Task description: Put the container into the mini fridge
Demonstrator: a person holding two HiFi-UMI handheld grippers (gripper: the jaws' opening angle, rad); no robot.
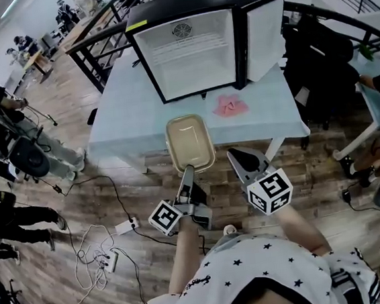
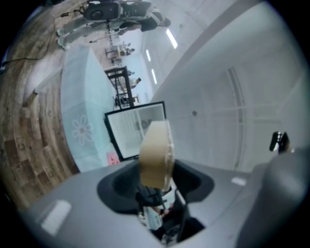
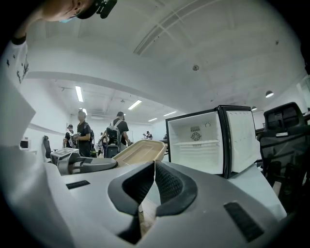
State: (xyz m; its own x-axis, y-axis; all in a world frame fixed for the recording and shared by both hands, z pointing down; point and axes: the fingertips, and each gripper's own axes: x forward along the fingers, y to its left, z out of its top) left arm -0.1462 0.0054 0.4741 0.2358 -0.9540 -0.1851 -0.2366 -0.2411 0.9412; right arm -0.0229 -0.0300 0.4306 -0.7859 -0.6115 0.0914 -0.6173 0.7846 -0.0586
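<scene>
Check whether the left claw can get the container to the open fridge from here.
Probably yes. The left claw holds the container at the table's near edge. The door of the fridge stands wide, the inside looks bare, and only a pink cloth lies right of the path.

Count near the mini fridge (image 1: 192, 46)
In front of it: one container (image 1: 190, 143), one pink cloth (image 1: 230, 105), two grippers: left gripper (image 1: 187, 170), right gripper (image 1: 235, 155).

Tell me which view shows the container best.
Head view: the container shows whole from above, its near end in the left gripper. The left gripper view shows it edge-on between the jaws; the right gripper view shows it obliquely from the side.
</scene>
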